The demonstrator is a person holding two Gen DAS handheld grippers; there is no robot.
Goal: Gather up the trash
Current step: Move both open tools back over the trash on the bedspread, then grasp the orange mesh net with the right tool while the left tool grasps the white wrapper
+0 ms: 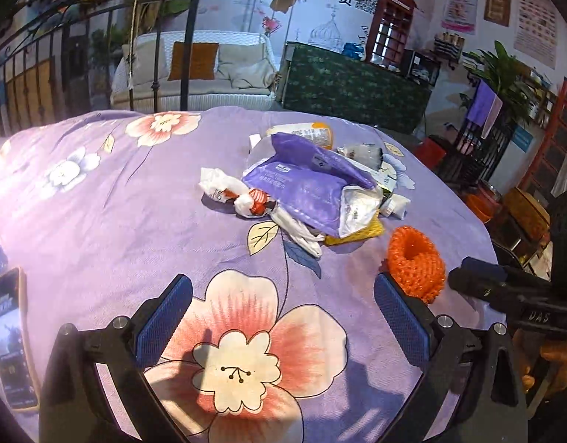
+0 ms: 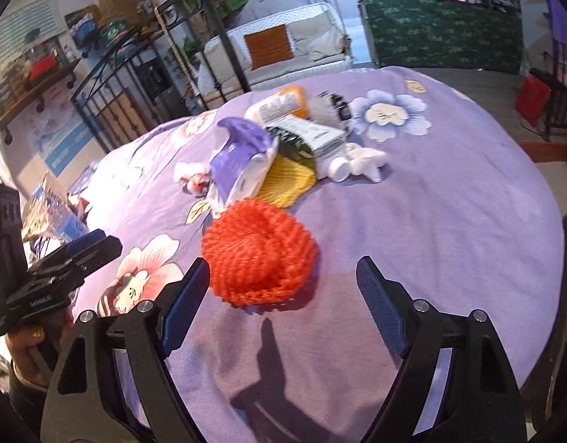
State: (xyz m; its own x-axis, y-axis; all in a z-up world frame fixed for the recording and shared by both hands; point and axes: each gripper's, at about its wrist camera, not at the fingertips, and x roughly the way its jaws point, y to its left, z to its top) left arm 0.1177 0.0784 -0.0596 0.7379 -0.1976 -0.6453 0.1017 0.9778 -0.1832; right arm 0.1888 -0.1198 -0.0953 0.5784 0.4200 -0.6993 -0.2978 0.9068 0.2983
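An orange foam net [image 1: 416, 264] [image 2: 259, 251] lies on the purple flowered cloth, nearest both grippers. Behind it is a trash pile: a purple plastic bag [image 1: 305, 188] [image 2: 242, 155], a yellow foam net [image 1: 360, 232] [image 2: 287, 181], a red-and-white wrapper [image 1: 246, 199] [image 2: 194, 181], a white tube [image 2: 357, 162], a labelled carton [image 2: 313, 134] and an orange-capped bottle [image 1: 313, 133] [image 2: 279, 105]. My left gripper [image 1: 283, 317] is open and empty above a pink flower print. My right gripper [image 2: 283, 295] is open and empty, just short of the orange net.
A phone [image 1: 10, 339] lies at the cloth's left edge. The round table's edge [image 2: 552, 258] drops off at the right. A black iron rack [image 2: 143, 74], a white sofa [image 1: 209, 70] and a green-covered counter [image 1: 357, 85] stand beyond. The other gripper shows at the right [image 1: 512, 295] and left [image 2: 51, 273].
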